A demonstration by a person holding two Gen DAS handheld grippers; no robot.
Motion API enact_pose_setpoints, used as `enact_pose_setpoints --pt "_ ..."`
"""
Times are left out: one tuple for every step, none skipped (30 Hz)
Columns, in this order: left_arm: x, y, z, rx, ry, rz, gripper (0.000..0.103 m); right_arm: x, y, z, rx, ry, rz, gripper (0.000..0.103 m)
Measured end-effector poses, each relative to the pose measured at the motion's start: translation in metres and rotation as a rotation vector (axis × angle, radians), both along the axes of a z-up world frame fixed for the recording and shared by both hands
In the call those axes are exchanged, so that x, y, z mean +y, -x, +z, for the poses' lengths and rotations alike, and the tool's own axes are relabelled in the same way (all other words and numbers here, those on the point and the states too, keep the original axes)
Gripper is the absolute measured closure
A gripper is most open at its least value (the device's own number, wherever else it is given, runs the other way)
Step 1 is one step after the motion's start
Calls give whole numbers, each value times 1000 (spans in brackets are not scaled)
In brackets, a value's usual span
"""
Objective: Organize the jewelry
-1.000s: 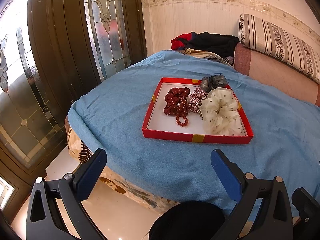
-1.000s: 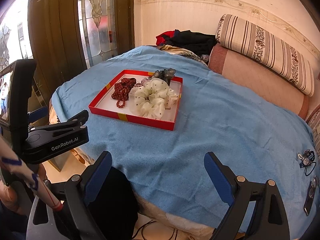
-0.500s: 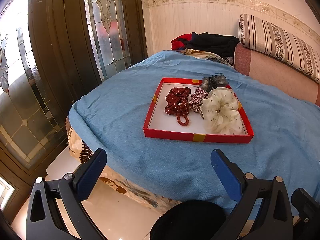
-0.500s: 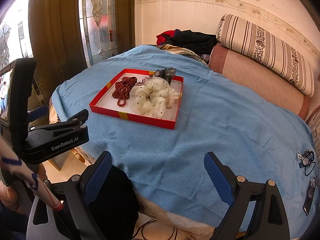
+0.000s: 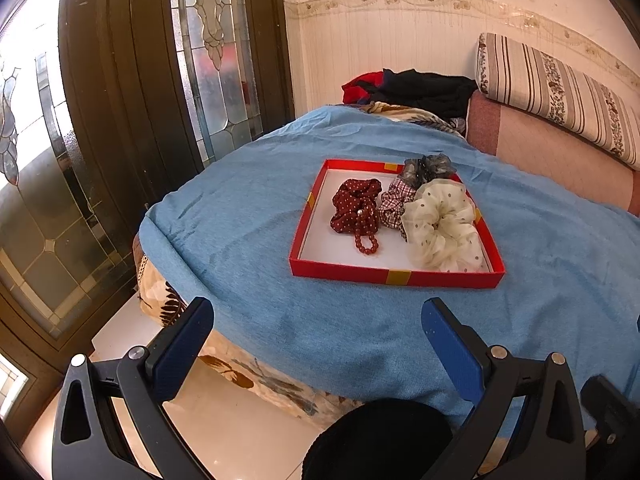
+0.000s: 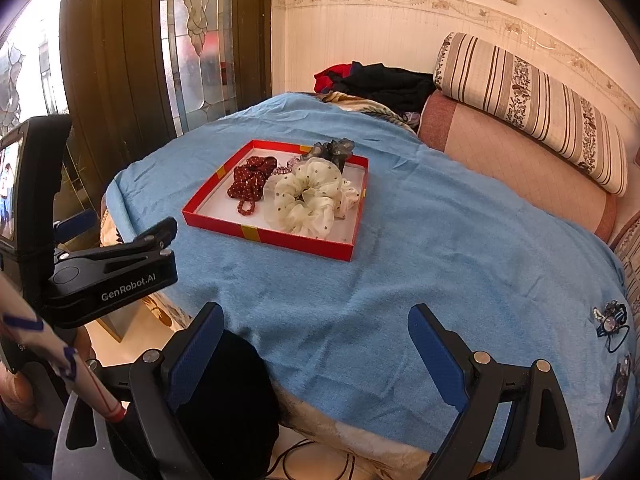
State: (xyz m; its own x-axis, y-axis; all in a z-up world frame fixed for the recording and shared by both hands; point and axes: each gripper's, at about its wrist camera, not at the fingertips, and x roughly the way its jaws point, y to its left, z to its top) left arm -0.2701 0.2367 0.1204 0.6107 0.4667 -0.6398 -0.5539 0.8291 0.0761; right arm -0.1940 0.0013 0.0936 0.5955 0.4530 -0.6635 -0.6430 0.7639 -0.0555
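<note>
"GenRobot.AI" on left hand-held gripper (image 6: 112, 268)

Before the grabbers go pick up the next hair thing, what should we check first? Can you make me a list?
1. Left gripper open and empty: ok.
2. Right gripper open and empty: ok.
3. Shallow red cardboard tray sits flat on the blue blanket: ok.
4. Room left in the tray: ok, its white floor shows bare near the front left, beside the dark red dotted scrunchie and the cream dotted scrunchie.
5. Loose pieces to collect: not ok, a small blue hair tie with a charm lies on the blanket outside the tray, far right.
6. Whether that piece is tangled: cannot tell.
</note>
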Motion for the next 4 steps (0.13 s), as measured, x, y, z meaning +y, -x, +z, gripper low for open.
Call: enact_pose_setpoints --pt "0 1 2 -6 -13 5 0 -2 0 2 -5 -10 -4 7" --pt "0 3 5 -16 -32 8 0 -5 0 4 -10 -21 -14 7" --pt "-1 4 7 -23 -49 9 0 -6 -1 6 -11 -26 -23 7" --pt "-1 5 9 -27 -48 1 0 -8 -2 7 -7 -31 -32 7"
